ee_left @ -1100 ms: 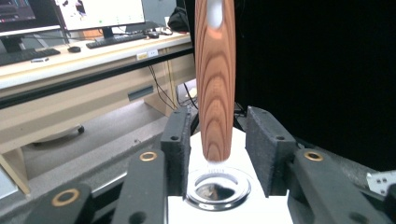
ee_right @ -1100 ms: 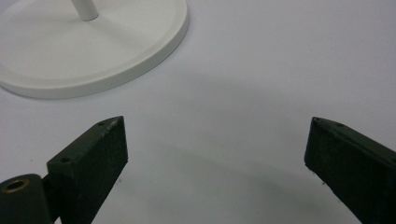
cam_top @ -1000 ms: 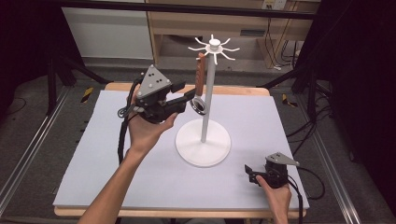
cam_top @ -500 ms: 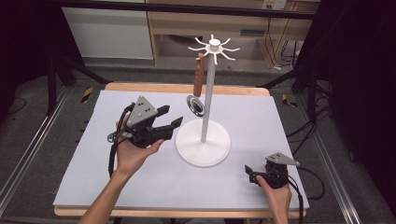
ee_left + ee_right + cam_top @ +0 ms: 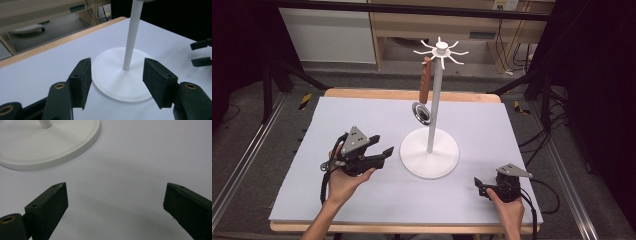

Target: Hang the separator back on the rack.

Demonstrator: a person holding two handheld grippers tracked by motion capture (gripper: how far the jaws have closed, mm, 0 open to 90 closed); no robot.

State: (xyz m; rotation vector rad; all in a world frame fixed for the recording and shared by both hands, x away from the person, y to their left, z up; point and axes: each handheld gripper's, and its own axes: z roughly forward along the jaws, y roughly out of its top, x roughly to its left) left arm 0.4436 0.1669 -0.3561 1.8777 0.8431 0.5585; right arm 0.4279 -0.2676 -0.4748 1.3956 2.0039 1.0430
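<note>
A white stand [image 5: 432, 115] with a round base [image 5: 414, 159] rises from the middle of the white table top [image 5: 337, 120]. From one of its top hooks [image 5: 441, 48] hangs a utensil with a brown handle [image 5: 426, 80] and a shiny round head [image 5: 421, 113]. My left gripper [image 5: 384, 154] is low over the table just left of the base, pointing at it. Its jaws are opening and nothing is between them [image 5: 116, 77]; beyond them are the base [image 5: 112, 82] and pole [image 5: 131, 37]. My right gripper [image 5: 479, 186] rests open at the front right [image 5: 115, 200], holding nothing.
A wooden shelf unit [image 5: 412, 30] and cables lie beyond the table's far wooden edge [image 5: 412, 94]. Metal rails [image 5: 242, 155] run along both sides on the floor. Bare white surface lies between the two grippers at the front.
My left gripper has come down and back from the hanging utensil to just above the table, its jaws wider. The utensil stays on its hook. The right gripper has kept still.
</note>
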